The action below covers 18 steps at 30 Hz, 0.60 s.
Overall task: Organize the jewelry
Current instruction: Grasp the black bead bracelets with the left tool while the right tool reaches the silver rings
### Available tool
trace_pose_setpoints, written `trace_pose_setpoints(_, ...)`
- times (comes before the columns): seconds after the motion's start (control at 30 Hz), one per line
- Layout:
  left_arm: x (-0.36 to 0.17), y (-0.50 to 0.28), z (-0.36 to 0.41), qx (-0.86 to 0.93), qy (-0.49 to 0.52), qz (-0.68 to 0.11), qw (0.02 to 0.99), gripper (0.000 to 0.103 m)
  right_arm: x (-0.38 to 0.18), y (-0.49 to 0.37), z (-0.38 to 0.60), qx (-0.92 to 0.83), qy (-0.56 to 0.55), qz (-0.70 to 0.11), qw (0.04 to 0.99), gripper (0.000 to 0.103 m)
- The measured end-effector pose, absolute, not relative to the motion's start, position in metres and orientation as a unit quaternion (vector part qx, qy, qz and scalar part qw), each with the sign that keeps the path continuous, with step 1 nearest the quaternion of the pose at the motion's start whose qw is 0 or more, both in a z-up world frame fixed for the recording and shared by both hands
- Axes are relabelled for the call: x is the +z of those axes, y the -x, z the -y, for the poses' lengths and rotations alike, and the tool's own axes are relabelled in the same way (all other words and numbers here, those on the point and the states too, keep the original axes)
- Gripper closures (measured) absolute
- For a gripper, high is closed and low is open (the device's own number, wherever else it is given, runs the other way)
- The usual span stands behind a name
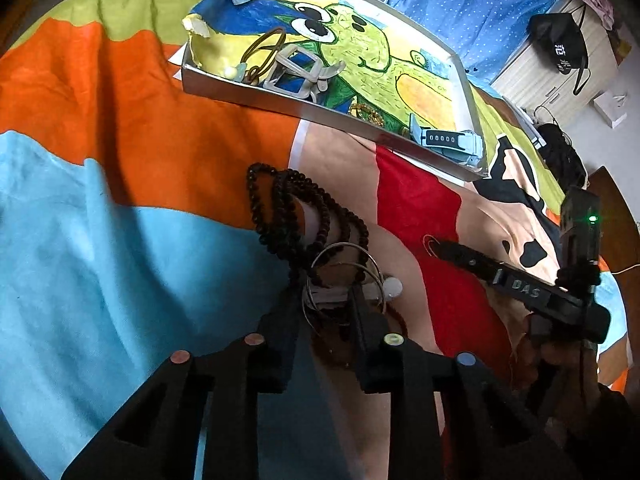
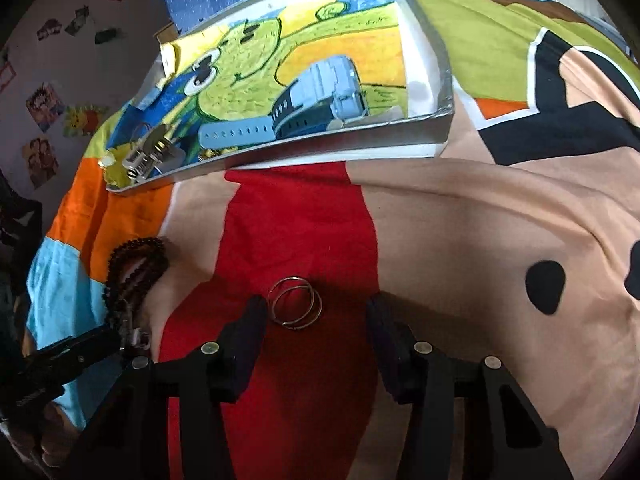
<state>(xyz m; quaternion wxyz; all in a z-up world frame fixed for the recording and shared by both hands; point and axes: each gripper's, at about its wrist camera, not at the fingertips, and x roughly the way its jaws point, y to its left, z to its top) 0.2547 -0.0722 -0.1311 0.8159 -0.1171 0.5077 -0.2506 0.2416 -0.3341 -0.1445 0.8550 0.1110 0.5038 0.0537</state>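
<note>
Bedspread: left hand-held gripper (image 1: 326, 300) pinches dark bead strand (image 1: 296, 216); right hand-held gripper (image 2: 316, 312) gapes.

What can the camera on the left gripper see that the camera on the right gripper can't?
Only the left wrist view shows the brown loop and beige clip in the tray, plus a dresser with a black bag. It also shows silver rings tangled with the beads at the left gripper.

Only the right wrist view shows pictures on the wall and separate silver rings on the red patch between the right gripper's open jaws.

Both show the tray, the blue watch, the dark bead string and the colourful bedspread.
</note>
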Motion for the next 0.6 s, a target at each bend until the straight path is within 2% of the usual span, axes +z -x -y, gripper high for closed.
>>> trace_pose_setpoints(0.23,-0.135,-0.258,0.071,-0.243,0.119,-0.514,0.814,0.096,-0.160,-0.252,0.324,0.050,-0.080,-0.517,0.851,0.055)
trace_pose_setpoints(0.3,-0.134,-0.256,0.070,-0.240,0.117,-0.513,0.816,0.101,-0.161,-0.251,0.323,0.055,-0.079,-0.517,0.850,0.072)
trace_pose_setpoints(0.33,-0.133,-0.256,0.070,-0.238,0.117,-0.515,0.815,0.102,-0.161,-0.251,0.323,0.059,-0.081,-0.519,0.849,0.076)
trace_pose_setpoints(0.6,-0.124,-0.238,0.078,-0.239,0.108,-0.514,0.817,0.102,-0.158,-0.242,0.323,0.096,-0.125,-0.524,0.837,0.079)
